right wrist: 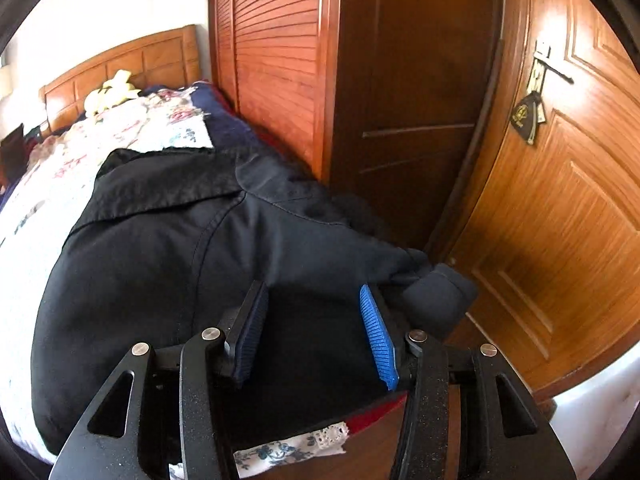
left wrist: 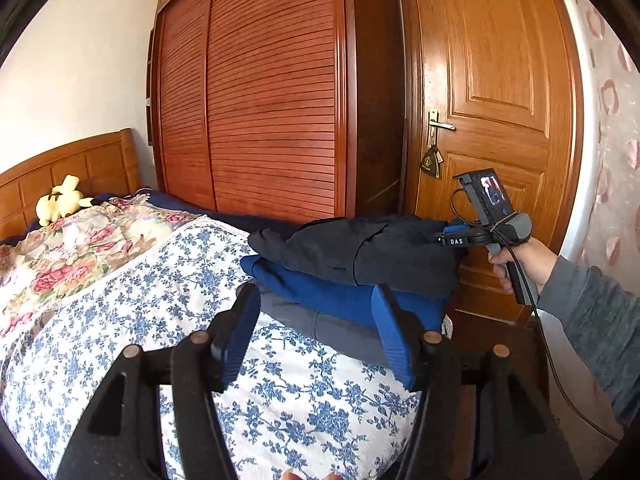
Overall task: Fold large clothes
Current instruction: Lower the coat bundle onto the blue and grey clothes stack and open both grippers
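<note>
Step in hand: judging by the neat stack, the black jacket has just been laid on top of the pile, and both hands look free of it.
Stack: black jacket on top, a blue garment under it, a grey garment at the bottom, all on the bed at its foot corner, near the wooden door.
Left gripper: fingers about half open with nothing between them; they point at the stack from the bed side without touching it.
Right gripper: fingers about half open, hovering just over the black cloth; the pads do not press on it. From the left wrist view it sits at the door-side end of the jacket, held in the person's right hand.
Loose part: one cuff pokes out past the bed corner toward the door.
Next move: probably tucking that cuff in or squaring the pile, which calls for a low, gentle pinch on the top layer only.
Writing: "DAS" on the right gripper's body; the emblem on the dark tag hanging by the door handle is too small to read.
</note>
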`<state>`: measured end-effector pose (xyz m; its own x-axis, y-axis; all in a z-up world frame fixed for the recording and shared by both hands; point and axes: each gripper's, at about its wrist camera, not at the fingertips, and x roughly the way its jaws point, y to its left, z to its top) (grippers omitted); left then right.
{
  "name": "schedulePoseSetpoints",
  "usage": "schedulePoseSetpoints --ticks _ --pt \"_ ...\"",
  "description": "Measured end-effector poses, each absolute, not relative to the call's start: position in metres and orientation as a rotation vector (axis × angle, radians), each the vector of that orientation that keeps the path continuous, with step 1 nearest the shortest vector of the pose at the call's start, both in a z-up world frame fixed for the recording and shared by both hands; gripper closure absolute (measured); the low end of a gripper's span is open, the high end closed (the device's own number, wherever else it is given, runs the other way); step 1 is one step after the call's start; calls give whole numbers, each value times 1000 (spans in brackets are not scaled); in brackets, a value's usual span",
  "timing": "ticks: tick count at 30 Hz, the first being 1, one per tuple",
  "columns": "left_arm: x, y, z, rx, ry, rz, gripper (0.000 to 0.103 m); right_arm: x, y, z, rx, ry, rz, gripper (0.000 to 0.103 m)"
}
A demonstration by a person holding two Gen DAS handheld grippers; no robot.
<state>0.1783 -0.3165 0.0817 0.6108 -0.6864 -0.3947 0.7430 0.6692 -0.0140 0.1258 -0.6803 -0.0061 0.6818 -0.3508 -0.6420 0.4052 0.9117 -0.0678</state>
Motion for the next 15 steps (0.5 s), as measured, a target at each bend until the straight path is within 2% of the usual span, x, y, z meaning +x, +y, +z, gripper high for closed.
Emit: schedulePoseSetpoints --ticks 7,9,15 --pt "164 -279 80 135 365 -766 46 107 -638 38 -1 614 -441 53" --pt "161 -269 78 131 367 -749 46 100 -617 52 -22 576 -423 46" --pt "149 -239 76 129 370 -683 46 88 -551 73 -41 507 -328 37"
